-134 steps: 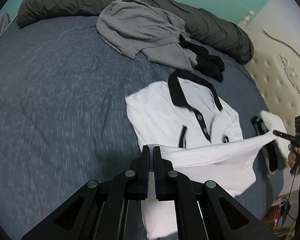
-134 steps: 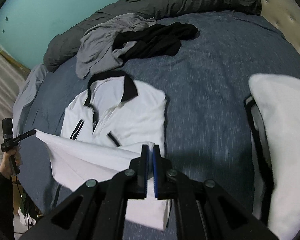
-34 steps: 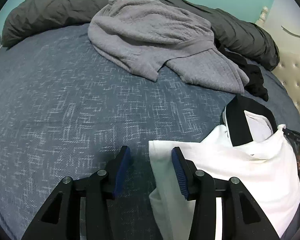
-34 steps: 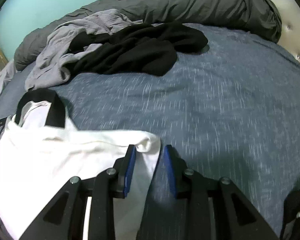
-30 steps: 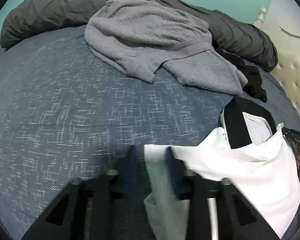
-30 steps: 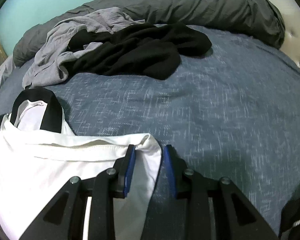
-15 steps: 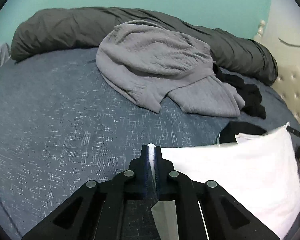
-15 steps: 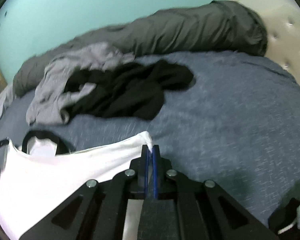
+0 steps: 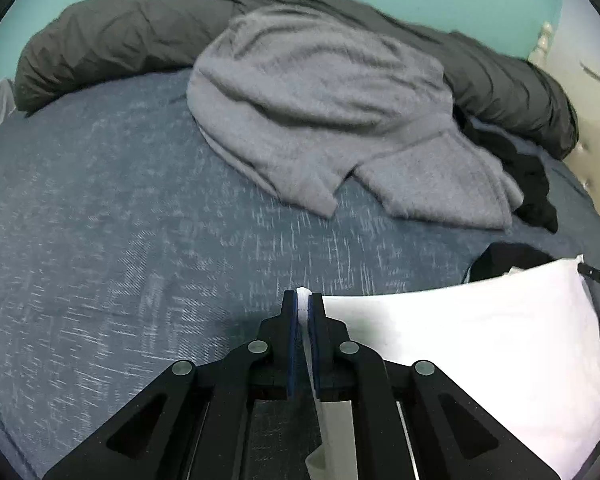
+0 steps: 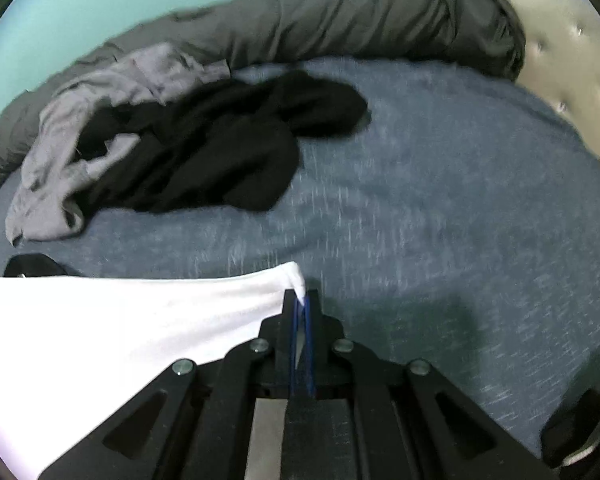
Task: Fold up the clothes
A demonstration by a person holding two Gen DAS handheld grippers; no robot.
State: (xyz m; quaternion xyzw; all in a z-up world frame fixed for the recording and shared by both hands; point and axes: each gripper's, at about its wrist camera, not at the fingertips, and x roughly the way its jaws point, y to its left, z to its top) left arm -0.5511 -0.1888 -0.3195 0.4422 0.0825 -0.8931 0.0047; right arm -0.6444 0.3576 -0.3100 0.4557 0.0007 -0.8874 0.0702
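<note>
- White shirt [image 9: 480, 340] hangs stretched between the two tools, its top edge pulled into a fairly straight line above the bed [image 9: 120, 260] — one corner in each.
- Left tool [image 9: 303, 304] has its pads pressed together on the shirt's near corner; a tuft of white pokes out just past the tips, and the cloth runs off to that tool's right.
- Right tool [image 10: 301, 300] is likewise closed on the other corner, with the white fabric [image 10: 120, 320] spreading away to its left and draping below.
- Holding both corners apart seems meant to keep the panel flat and taut, so that it can be laid down or doubled over without creases.
- Black collar [image 9: 508, 258] peeks out just beyond the taut edge, so the shirt looks already folded at least once — my guess is a second fold is in hand.
- Ahead of the left tool, well beyond the shirt, a grey garment [image 9: 328, 112] lies crumpled on the bed, with a dark duvet [image 9: 120, 36] rolled along the far side.
- Ahead of the right tool and a little left sits a black garment [image 10: 228, 148], tangled with the grey one [image 10: 80, 152]; both appear untouched and waiting.
- If either corner slipped, the edge would sag and the fold would go crooked.
</note>
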